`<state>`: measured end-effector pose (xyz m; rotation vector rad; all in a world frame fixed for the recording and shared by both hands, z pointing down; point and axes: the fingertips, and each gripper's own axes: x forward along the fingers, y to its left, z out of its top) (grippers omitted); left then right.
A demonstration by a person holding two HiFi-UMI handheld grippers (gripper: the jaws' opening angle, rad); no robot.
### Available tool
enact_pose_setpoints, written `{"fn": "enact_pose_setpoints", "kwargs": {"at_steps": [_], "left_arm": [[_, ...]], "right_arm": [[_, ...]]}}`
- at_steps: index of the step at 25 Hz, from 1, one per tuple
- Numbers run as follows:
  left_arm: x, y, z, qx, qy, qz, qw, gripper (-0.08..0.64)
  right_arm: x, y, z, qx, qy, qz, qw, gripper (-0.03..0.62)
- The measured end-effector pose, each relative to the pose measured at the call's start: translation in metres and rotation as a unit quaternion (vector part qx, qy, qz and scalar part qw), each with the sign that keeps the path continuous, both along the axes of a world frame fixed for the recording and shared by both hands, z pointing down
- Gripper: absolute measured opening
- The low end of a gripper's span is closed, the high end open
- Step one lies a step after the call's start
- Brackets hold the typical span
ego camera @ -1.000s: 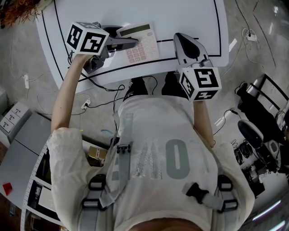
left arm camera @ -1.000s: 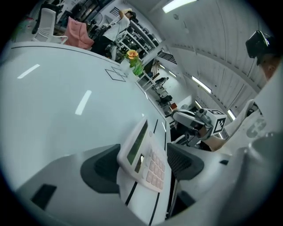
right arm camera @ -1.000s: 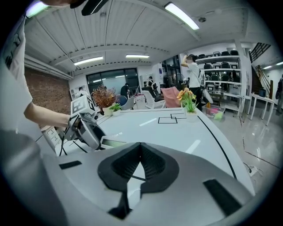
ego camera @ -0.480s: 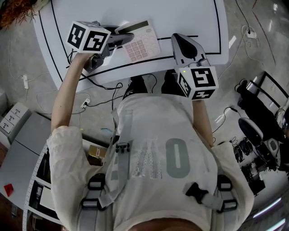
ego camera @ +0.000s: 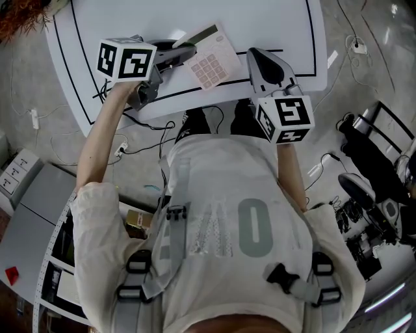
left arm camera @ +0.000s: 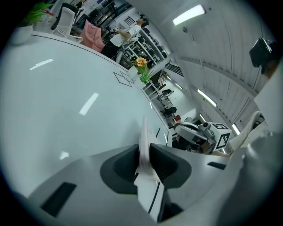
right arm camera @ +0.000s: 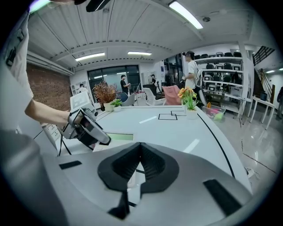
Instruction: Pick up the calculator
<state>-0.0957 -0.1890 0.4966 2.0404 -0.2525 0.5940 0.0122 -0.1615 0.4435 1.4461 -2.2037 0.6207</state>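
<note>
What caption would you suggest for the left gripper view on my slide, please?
Left gripper, jaws closing on the calculator seen edge-on, over the white table.

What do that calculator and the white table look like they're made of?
The calculator is most likely hard plastic: a white matte body with pinkish keys, and it looks flat and stiff though tilted. The table has a smooth, glossy white top, perhaps laminate or painted board, since ceiling lights reflect in it; black lines are marked on it.
</note>
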Motion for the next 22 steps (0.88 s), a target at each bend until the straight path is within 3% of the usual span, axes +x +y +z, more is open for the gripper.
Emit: {"fn": "enact_pose_setpoints", "kwargs": {"at_steps": [13, 18, 22], "left_arm": [[0.001, -0.002, -0.005, 0.006, -0.005, -0.004, 1.0, 0.092], [-0.002, 0.001, -0.018, 0.042, -0.014, -0.03, 0.9985, 0.092], [0.0, -0.02, -0.036, 0.107, -0.04, -0.057, 0.9918, 0.091]], "right_arm": [[-0.002, 0.002, -0.003, 0.005, 0.002, -0.002, 1.0, 0.005], [-0.005, 0.014, -0.018, 0.024, 0.005, 0.001, 1.0, 0.005], [0.0, 0.007, -0.035, 0.048, 0.005, 0.0, 0.999, 0.005]]}}
